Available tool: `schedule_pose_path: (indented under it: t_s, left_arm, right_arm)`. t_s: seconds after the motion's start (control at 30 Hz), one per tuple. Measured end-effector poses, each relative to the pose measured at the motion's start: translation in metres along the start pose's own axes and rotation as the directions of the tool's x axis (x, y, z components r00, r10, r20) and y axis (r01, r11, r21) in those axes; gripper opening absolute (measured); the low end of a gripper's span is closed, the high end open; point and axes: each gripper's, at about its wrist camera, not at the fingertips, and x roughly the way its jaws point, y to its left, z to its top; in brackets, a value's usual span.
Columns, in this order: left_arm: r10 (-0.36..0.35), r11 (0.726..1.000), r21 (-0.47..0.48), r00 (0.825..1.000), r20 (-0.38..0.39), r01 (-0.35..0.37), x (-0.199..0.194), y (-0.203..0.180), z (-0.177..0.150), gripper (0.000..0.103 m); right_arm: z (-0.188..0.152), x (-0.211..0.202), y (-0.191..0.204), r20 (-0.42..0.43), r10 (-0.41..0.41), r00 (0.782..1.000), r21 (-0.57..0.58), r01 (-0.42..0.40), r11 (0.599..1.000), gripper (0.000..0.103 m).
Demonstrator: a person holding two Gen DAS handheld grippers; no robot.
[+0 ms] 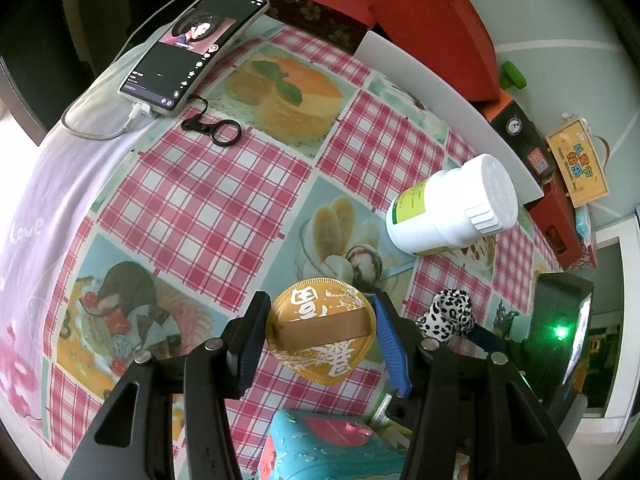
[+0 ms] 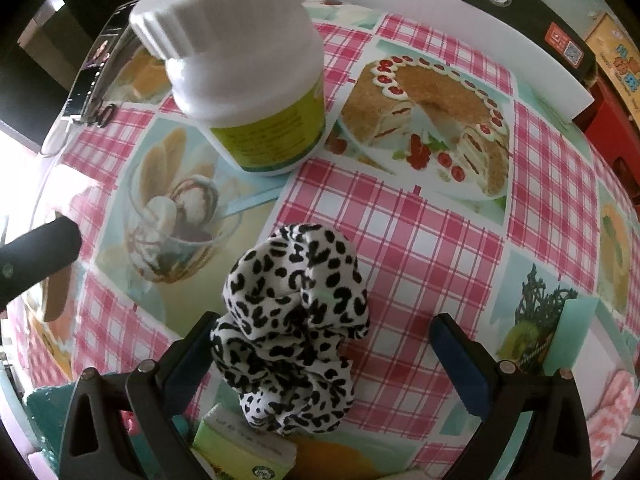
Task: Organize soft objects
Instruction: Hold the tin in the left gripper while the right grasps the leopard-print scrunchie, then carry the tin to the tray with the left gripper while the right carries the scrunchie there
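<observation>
Lying between the wide-apart fingers of the right claw [image 2: 320, 356], the leopard-print scrunchie [image 2: 294, 320] touches only the left finger.

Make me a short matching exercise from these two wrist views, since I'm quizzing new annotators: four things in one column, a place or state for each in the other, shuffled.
Things:
1. gold round pad
2. leopard-print scrunchie
3. white bottle
4. phone

Places or states:
A. plugged into a white cable, screen lit
B. standing upright on the tablecloth, cap on
C. between the fingers of the left gripper
D. lying bunched between the wide-open fingers of the right gripper

Pairs: 1-C, 2-D, 3-B, 4-A
</observation>
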Motion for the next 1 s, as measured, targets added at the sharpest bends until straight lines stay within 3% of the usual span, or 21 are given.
schedule_pose_path:
  t_s: [0.13, 0.2, 0.27, 0.5, 0.63, 1.0]
  left_arm:
    - [0.0, 1.0, -0.002, 1.0, -0.003, 0.0, 0.002, -0.001, 0.0, 0.054]
    - [-0.002, 1.0, -0.001, 1.0, -0.004, 0.002, 0.002, -0.001, 0.0, 0.054]
    - [-0.004, 1.0, 0.0, 1.0, -0.004, 0.004, 0.001, 0.0, 0.001, 0.054]
    - [-0.008, 1.0, 0.001, 1.0, -0.005, 0.008, 0.001, 0.001, 0.0, 0.054]
    - [-0.01, 1.0, 0.004, 1.0, -0.005, 0.01, 0.001, 0.0, 0.0, 0.054]
    - [-0.016, 1.0, 0.016, 1.0, -0.007, 0.017, 0.002, -0.001, 0.001, 0.054]
  right_arm:
    - [0.002, -0.009, 0.0, 0.034, 0.009, 0.999, -0.029, -0.008, 1.0, 0.078]
    - [0.002, -0.013, 0.0, 0.039, 0.022, 0.999, -0.032, -0.021, 0.999, 0.063]
    - [0.001, -0.017, 0.0, 0.041, 0.043, 0.998, -0.034, -0.041, 0.999, 0.057]
    - [-0.006, -0.028, -0.006, 0.072, 0.091, 0.993, -0.019, -0.09, 0.996, 0.043]
    - [-0.009, -0.03, -0.008, 0.082, 0.103, 0.991, -0.019, -0.101, 0.995, 0.042]
    - [-0.02, -0.039, -0.018, 0.127, 0.119, 0.985, -0.013, -0.119, 0.993, 0.026]
